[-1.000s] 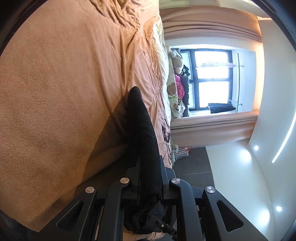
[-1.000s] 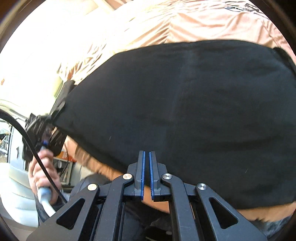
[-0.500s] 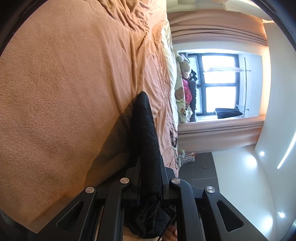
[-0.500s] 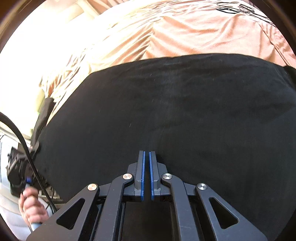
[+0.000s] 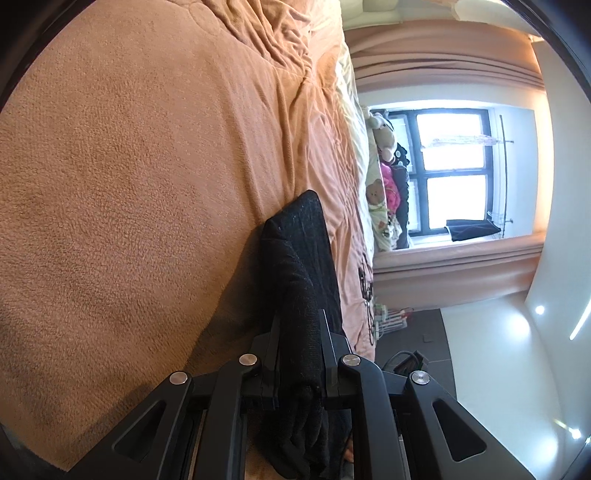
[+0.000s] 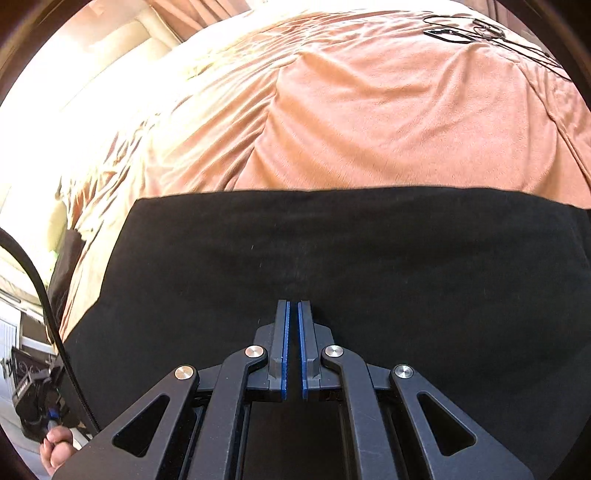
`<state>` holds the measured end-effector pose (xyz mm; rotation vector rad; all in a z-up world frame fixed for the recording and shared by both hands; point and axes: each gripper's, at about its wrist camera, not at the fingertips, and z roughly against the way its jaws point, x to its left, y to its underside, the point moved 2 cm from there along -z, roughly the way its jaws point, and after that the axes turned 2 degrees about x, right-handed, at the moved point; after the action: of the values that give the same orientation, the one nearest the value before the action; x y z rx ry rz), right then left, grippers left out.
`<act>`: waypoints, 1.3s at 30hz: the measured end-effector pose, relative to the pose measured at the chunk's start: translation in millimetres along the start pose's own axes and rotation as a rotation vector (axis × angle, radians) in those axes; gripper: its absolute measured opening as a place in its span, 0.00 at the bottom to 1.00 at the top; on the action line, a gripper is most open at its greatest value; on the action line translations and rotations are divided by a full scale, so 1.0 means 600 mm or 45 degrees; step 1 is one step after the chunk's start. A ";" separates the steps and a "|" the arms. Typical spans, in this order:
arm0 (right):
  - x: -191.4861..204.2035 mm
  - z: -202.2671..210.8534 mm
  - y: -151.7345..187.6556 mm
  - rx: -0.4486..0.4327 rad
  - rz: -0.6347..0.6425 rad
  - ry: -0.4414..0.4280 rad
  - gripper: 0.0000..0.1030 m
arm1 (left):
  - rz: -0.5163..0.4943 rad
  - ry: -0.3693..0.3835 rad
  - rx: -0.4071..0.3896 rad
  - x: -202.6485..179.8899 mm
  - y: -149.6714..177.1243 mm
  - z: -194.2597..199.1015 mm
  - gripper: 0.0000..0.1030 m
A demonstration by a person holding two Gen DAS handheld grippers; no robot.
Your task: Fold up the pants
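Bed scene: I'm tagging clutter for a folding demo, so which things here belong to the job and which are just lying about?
Job:
black knit pants
left tool, clamped on the pants' edge
right tool, shut, empty, over the pants
orange fleece blanket underneath

Lying about:
stuffed toys by the window
black cables on the blanket

Pants (image 6: pixel 332 258) cut off right; lower part hidden.

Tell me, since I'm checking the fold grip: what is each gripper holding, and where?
The left gripper clamps a bunched edge of the black pants. The right gripper is shut, holding nothing.
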<state>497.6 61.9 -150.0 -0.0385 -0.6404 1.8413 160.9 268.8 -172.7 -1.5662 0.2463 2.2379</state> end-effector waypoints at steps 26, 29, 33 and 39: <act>-0.069 0.281 0.132 -0.197 -0.022 -0.208 0.33 | -0.296 0.179 0.072 -0.211 0.055 -0.026 0.13; -0.086 0.326 0.155 -0.292 -0.023 -0.199 0.69 | -0.334 0.200 0.100 -0.242 0.072 -0.038 0.13; -0.109 0.367 0.184 -0.325 -0.029 -0.208 0.69 | -0.383 0.226 0.143 -0.278 0.094 -0.053 0.13; -0.151 0.416 0.222 -0.378 -0.053 -0.190 0.79 | -0.457 0.258 0.223 -0.333 0.134 -0.088 0.13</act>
<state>332.6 -149.7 -21.8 -0.0838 -1.0090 1.7066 231.7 133.4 -12.3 -1.5986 0.1933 1.7420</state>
